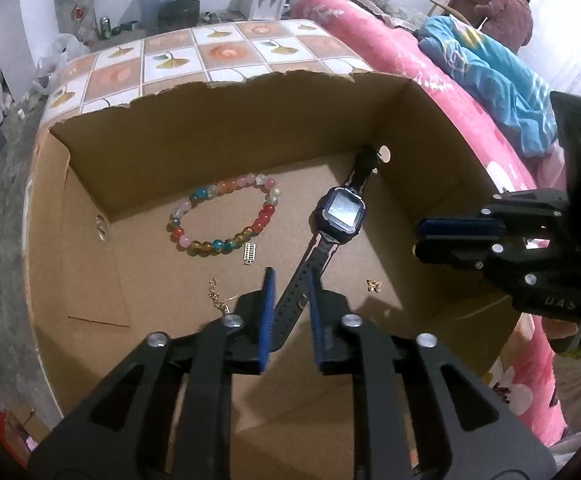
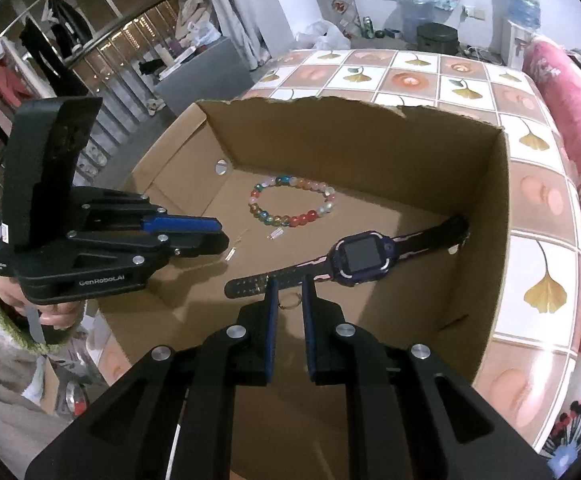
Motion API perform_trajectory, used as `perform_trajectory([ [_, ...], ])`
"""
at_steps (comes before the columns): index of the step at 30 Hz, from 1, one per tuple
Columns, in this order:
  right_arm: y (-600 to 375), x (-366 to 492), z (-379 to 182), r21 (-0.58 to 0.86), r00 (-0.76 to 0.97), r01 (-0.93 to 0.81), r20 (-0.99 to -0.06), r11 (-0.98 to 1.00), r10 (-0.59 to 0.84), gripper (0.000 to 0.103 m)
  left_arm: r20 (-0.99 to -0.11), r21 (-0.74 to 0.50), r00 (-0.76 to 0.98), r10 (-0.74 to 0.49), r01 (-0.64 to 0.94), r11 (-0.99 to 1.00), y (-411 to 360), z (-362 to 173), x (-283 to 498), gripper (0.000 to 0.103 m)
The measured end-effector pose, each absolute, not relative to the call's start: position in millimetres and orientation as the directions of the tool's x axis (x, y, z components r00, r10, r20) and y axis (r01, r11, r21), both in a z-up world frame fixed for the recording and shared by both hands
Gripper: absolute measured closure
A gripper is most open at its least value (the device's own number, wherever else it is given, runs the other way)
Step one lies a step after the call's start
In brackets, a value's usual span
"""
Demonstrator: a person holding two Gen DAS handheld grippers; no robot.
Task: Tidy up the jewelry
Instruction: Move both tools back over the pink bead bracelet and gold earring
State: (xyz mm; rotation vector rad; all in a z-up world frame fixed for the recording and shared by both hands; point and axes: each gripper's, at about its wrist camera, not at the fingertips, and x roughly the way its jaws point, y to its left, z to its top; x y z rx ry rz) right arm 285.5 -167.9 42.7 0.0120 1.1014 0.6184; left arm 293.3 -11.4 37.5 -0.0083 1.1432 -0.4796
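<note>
Your right gripper (image 2: pixel 289 286) points down into the open cardboard box (image 2: pixel 486 200), its blue-padded fingers (image 2: pixel 272 312) close together with a narrow gap between them. Just past the tips, a small ring (image 2: pixel 289 302) lies on the box floor, right beside the strap of the watch (image 2: pixel 360 258). The watch lies flat, face up, its far strap end reaching the box's right wall. Farther back rests the beaded bracelet (image 2: pixel 292 202), with a small pale charm (image 2: pixel 275 234) near it. Your left gripper (image 2: pixel 220 234) reaches in from the left above the box floor, its jaws nearly together. The box stands on a tile-patterned tabletop (image 2: pixel 538 216).
</note>
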Motion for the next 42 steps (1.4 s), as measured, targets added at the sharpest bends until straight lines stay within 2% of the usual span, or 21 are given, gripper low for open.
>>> perform_trajectory([
  [9,-179,284,51,0.321,0.333,-0.439,-0.809,0.839,0.484,0.089,-0.858,-0.249,0.353,-0.373,0.349,0.903,-4,42,287,0.082],
  [13,-186,278,61,0.324,0.36,-0.429,-0.795,0.843,0.488,0.079,-0.836,-0.239,0.393,-0.382,0.367,0.899,-2,54,273,0.078],
  [17,-195,260,82,0.315,0.414,-0.434,-0.763,0.844,0.497,0.078,-0.778,-0.21,0.482,-0.403,0.404,0.89,3,79,244,0.076],
  [25,-229,179,123,0.319,0.556,-0.468,-0.619,0.824,0.555,0.075,-0.629,-0.142,0.611,-0.48,0.517,0.844,9,114,146,0.058],
  [30,-249,129,111,0.33,0.588,-0.439,-0.598,0.836,0.545,0.073,-0.583,-0.194,0.589,-0.56,0.568,0.8,12,105,94,0.05],
  [32,-254,112,96,0.332,0.589,-0.412,-0.614,0.849,0.526,0.073,-0.581,-0.23,0.551,-0.598,0.594,0.771,7,91,79,0.045],
  [36,-259,89,55,0.368,0.549,-0.338,-0.671,0.867,0.499,0.073,-0.635,-0.244,0.509,-0.581,0.582,0.776,-15,53,69,0.044],
  [39,-259,79,22,0.392,0.498,-0.275,-0.723,0.878,0.479,0.073,-0.702,-0.203,0.497,-0.51,0.547,0.812,-37,20,71,0.044],
  [42,-253,73,-4,0.357,0.461,-0.235,-0.778,0.904,0.427,0.073,-0.757,-0.126,0.498,-0.423,0.524,0.842,-53,-2,74,0.044],
])
